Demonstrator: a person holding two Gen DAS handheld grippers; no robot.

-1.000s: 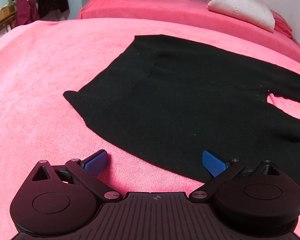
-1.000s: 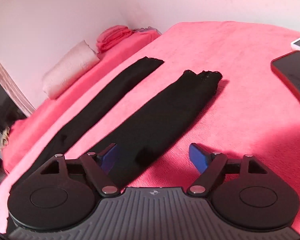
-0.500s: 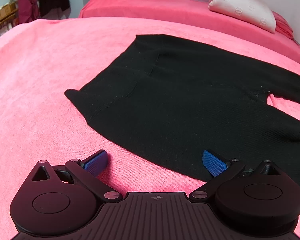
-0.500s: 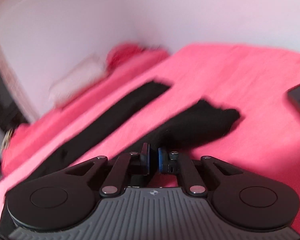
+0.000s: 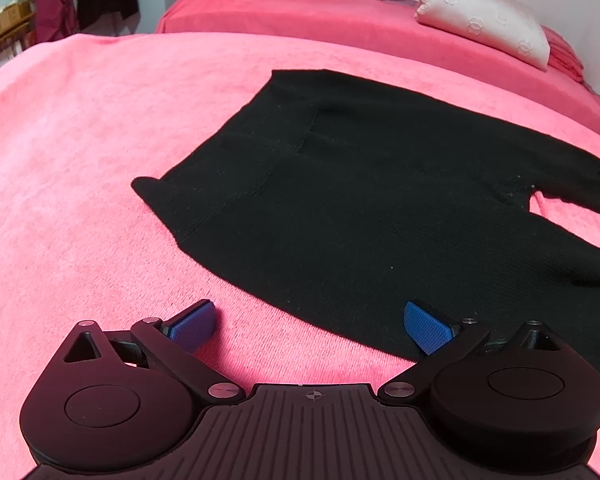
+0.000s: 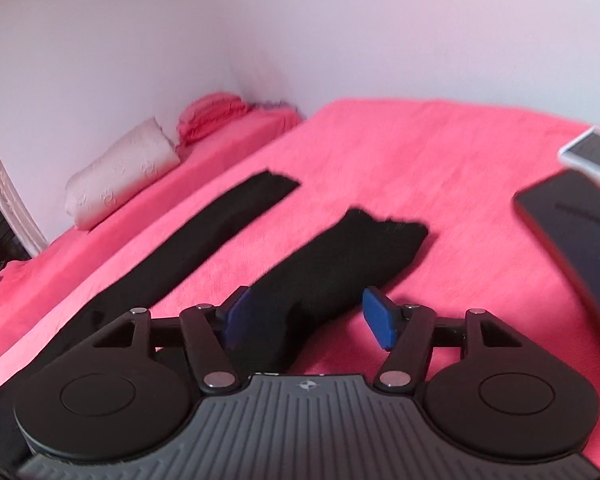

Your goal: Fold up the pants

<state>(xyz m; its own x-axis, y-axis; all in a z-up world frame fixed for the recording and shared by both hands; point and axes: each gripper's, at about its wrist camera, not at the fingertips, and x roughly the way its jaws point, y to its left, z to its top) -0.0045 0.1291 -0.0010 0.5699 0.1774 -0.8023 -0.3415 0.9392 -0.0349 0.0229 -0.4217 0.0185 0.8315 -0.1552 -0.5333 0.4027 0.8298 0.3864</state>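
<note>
Notably, the right hand-held gripper [image 6: 310,316] stood released, its blue pads apart and straddling the near leg [image 6: 340,264] of the black pants [image 5: 380,208], which lay slack between the jaws, ungripped. From there the leg's long axis ran up and right toward its cuff at frame centre; the far leg [image 6: 204,240] lay parallel, apart, toward the upper left. The left hand-held gripper [image 5: 310,326] was likewise released, hovering just short of the waist end, which spread across the centre and right of its frame on the pink bed [image 5: 80,160]. By my judgement the right was nearer the fabric.
</note>
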